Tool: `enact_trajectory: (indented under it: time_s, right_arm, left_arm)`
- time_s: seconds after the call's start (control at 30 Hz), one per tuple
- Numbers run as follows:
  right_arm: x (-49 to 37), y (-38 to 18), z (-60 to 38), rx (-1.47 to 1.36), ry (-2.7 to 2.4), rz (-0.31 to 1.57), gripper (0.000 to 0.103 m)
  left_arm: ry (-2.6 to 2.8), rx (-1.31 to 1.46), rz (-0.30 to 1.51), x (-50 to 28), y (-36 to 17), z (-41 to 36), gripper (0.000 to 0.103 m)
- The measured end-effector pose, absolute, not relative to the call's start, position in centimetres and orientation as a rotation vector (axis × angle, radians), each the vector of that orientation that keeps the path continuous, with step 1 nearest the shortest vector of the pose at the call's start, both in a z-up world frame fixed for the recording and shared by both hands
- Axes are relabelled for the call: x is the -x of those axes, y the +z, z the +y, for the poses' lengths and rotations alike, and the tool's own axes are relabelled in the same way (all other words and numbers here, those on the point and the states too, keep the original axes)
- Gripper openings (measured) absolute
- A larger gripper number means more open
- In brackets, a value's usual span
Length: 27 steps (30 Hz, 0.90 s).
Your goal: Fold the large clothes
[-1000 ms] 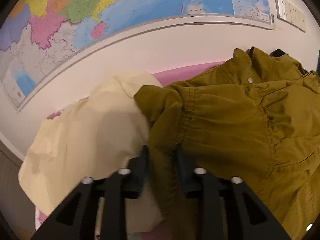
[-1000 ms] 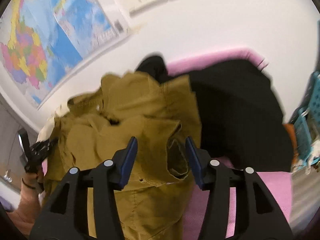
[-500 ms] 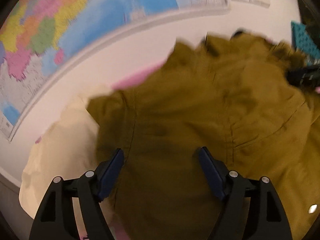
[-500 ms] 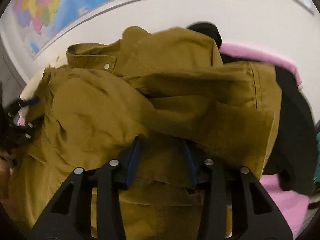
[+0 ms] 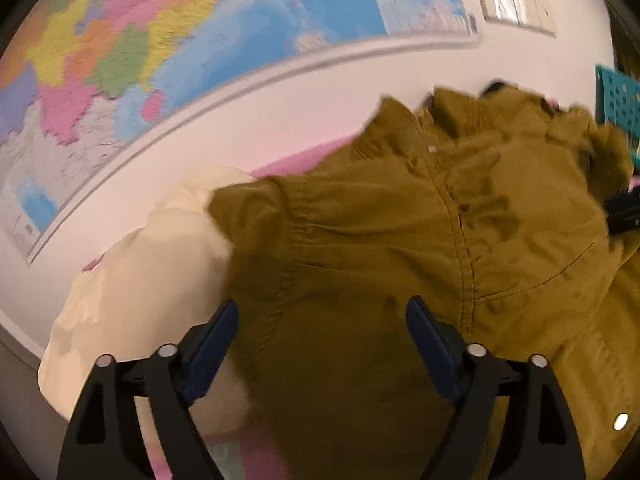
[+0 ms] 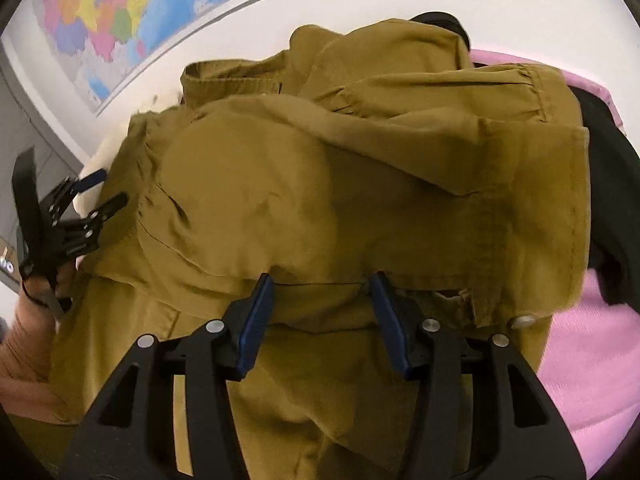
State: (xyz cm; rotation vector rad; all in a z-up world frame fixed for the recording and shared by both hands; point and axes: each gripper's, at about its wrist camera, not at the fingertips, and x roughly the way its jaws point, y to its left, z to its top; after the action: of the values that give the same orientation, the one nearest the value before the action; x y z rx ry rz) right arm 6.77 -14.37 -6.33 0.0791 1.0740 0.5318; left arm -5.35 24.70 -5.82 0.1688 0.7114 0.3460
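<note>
Lying on the pink bed [image 6: 592, 360], the soft, floppy brown jacket [image 6: 360, 184] should be held by its thick edges. The left gripper [image 5: 322, 332] jaws are opening, empty. The right gripper [image 6: 322, 300] jaws are opening around a fold.

Warm, fairly dim indoor light. Both fisheye views curve strongly at the edges, with black corners. The left wrist view is smeared by motion blur, most on the wall map [image 5: 168, 52] at upper left. The jacket [image 6: 360, 184] looks sharper in the right wrist view, with soft shadows in its folds.
</note>
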Motion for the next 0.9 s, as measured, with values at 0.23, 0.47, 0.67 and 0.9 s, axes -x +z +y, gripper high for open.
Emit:
enact_trajectory:
  time_s: [0.23, 0.47, 0.67, 0.9]
  right_arm:
    - [-1.5, -1.2, -18.1, -0.162, 0.597, 0.932, 0.062]
    - [6.7, -0.6, -24.6, -0.27, 0.503, 0.864, 0.077]
    - [12.2, -4.5, -29.0, -0.419, 0.411, 0.898, 0.084]
    - [16.3, -6.9, -28.5, -0.494, 0.517, 0.911, 0.085]
  left_arm:
    - [0.274, -0.046, 0.7, 13.0, -4.9, 26.3, 0.09]
    - [0.124, 0.139, 0.808, 19.7, -8.4, 26.9, 0.091]
    - [0.005, 0.216, 0.84, 24.0, -11.0, 25.1, 0.091]
    - [-0.069, 0.226, 0.866, 25.8, -11.8, 22.7, 0.094]
